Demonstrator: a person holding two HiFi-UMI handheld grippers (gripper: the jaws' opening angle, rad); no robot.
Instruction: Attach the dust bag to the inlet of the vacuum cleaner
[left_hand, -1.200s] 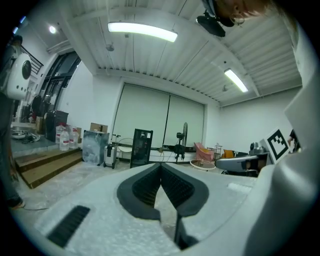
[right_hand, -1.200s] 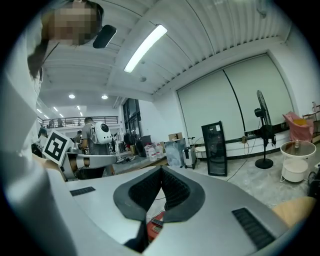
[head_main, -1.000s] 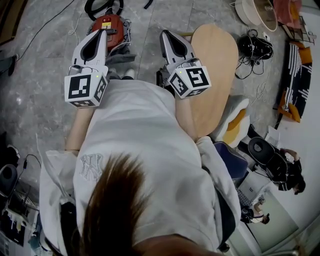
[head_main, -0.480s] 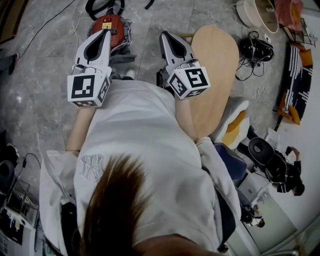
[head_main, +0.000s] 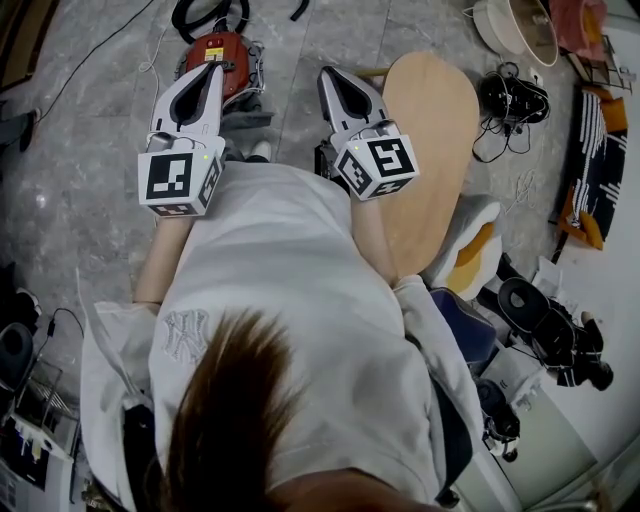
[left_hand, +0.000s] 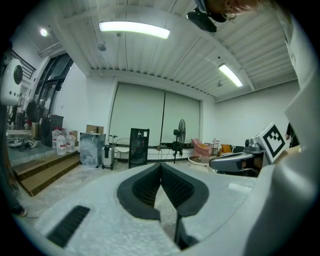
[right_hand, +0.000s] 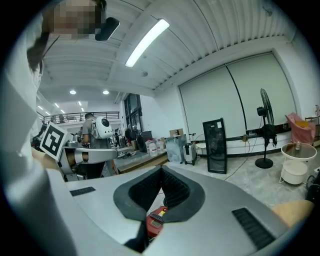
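At my left, I hold the left gripper (head_main: 213, 68) out ahead of my chest, close to level. Its jaws are pressed together with nothing between them, and its own view shows the ribbed pads (left_hand: 145, 187) meeting at the tip above bare floor. Just past that tip, on the grey floor, sits the red vacuum (head_main: 228, 48), partly covered by the gripper from my head view. A black hose (head_main: 195, 14) is coiled behind it.

Beside it, well apart, is the right gripper (head_main: 330, 72), pointing the same way. Its jaws are also fully closed and empty. In its own view a red corner of the vacuum shows low down, through the gap under the closed pads.

Right of that gripper a long oval wooden board (head_main: 435, 130) lies flat on the floor. Beyond the board's far edge is a tangle of black cables (head_main: 510, 98), and a white tub (head_main: 515, 25) stands at the top right.
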